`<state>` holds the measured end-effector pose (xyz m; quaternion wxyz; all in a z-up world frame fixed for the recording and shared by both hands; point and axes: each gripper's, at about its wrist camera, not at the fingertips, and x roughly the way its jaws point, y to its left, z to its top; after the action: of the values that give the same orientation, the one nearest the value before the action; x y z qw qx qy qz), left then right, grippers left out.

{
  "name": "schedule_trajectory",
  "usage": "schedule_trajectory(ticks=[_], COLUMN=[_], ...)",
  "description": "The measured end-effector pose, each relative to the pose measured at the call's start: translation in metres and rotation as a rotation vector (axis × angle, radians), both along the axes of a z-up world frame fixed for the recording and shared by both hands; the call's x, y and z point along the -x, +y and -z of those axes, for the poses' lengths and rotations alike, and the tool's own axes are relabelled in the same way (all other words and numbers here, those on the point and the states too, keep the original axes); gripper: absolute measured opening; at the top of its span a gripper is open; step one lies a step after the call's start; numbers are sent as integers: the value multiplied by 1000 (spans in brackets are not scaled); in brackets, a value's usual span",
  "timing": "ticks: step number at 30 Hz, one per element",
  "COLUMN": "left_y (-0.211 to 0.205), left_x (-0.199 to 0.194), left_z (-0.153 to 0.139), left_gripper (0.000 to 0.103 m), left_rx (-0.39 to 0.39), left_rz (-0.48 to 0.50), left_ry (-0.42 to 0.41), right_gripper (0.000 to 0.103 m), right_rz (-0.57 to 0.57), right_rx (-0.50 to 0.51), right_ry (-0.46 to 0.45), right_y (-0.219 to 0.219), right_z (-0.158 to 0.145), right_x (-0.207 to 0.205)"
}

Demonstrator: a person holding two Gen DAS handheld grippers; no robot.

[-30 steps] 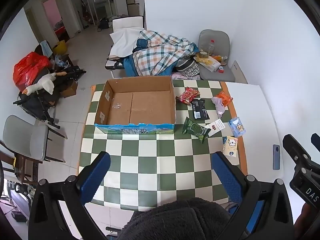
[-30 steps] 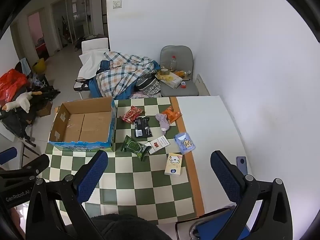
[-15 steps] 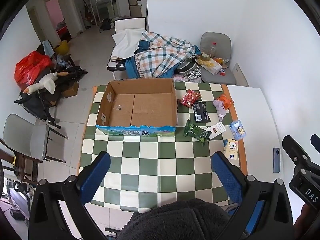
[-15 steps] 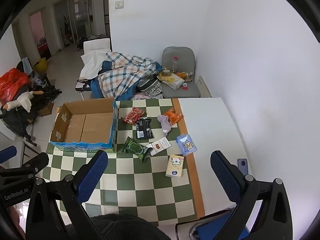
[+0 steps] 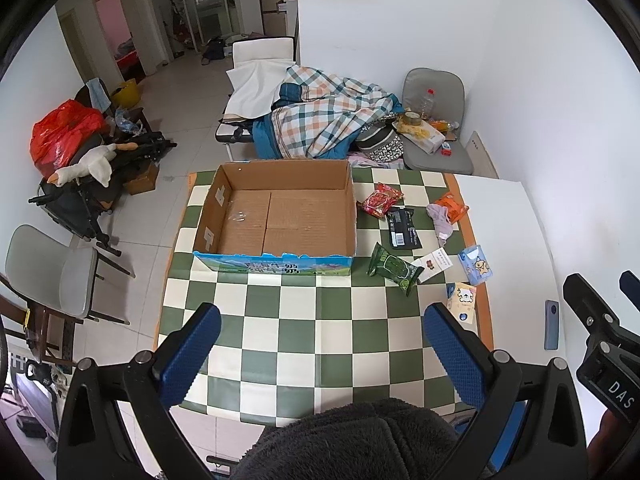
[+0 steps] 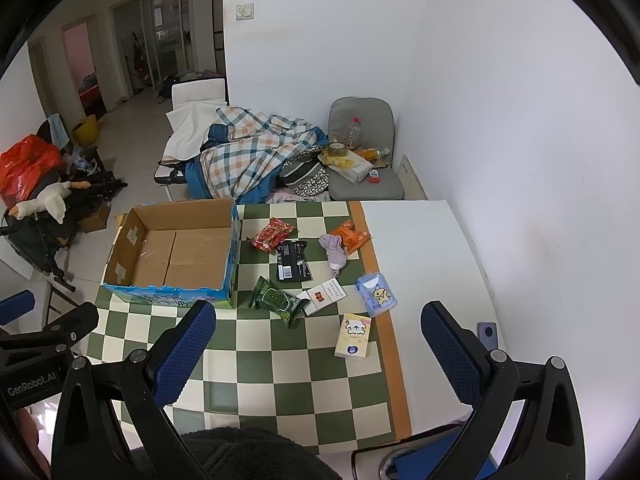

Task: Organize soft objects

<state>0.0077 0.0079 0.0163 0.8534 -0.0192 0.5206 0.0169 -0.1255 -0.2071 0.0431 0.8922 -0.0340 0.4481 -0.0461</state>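
An open empty cardboard box [image 5: 280,216] [image 6: 176,256] sits on the green checked table [image 5: 320,340] [image 6: 280,368]. To its right lie a red snack bag [image 5: 382,198] [image 6: 272,233], a black packet [image 5: 404,227] [image 6: 293,266], a green wipes pack [image 5: 394,268] [image 6: 276,302], a purple sock [image 5: 440,220] [image 6: 336,250], an orange packet [image 5: 454,206] [image 6: 354,236], a blue tissue pack [image 5: 476,265] [image 6: 376,294] and a yellow tissue pack [image 5: 462,300] [image 6: 354,336]. My left gripper [image 5: 320,354] and right gripper [image 6: 316,348] are both open and empty, high above the table's near edge.
A red-and-white carton [image 6: 324,298] lies by the wipes. A phone [image 6: 488,330] lies on the white table part at the right. Chairs with a plaid blanket [image 5: 320,120] stand behind the table. A grey chair [image 5: 52,272] stands at the left.
Both grippers have tilted up and drawn back a little, so the table sits lower in both views. Nothing on the table has moved.
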Motion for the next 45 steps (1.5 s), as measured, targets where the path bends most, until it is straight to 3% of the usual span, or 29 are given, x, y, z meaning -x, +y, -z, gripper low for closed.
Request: schedule_trajectory(ticks=[45], left_y=[-4], left_x=[1], left_z=[-4], left_gripper=[103], left_rx=[2], left_rz=[4], left_ry=[-9], right_gripper=[103], right_rz=[1], right_rx=[-11], right_ry=[-8], right_y=[-1], right_z=[-5], right_x=[1])
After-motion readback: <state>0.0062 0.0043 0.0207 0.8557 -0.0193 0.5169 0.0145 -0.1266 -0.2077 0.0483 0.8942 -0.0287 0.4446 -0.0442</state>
